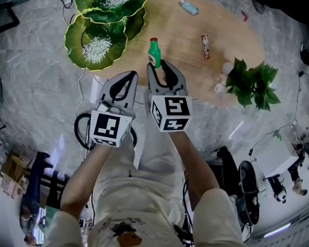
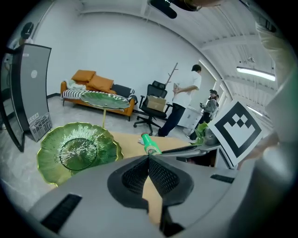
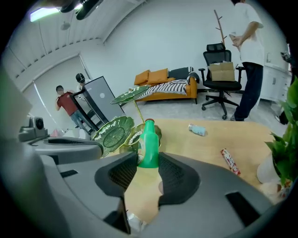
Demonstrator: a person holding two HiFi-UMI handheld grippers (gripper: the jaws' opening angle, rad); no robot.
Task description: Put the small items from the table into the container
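A green bottle stands on the oval wooden table near its front edge. A candy bar and a small pale blue bottle lie farther back. The green leaf-shaped tiered dish stands at the table's left end. My right gripper is open; the green bottle rises just beyond its tips, untouched as far as I can see. My left gripper hangs before the table edge, below the dish. Its pads meet at the tip with nothing between them.
A potted green plant and a small white thing stand at the table's right front. Office chairs, an orange sofa and people are in the room behind. Cables lie on the marble floor by my legs.
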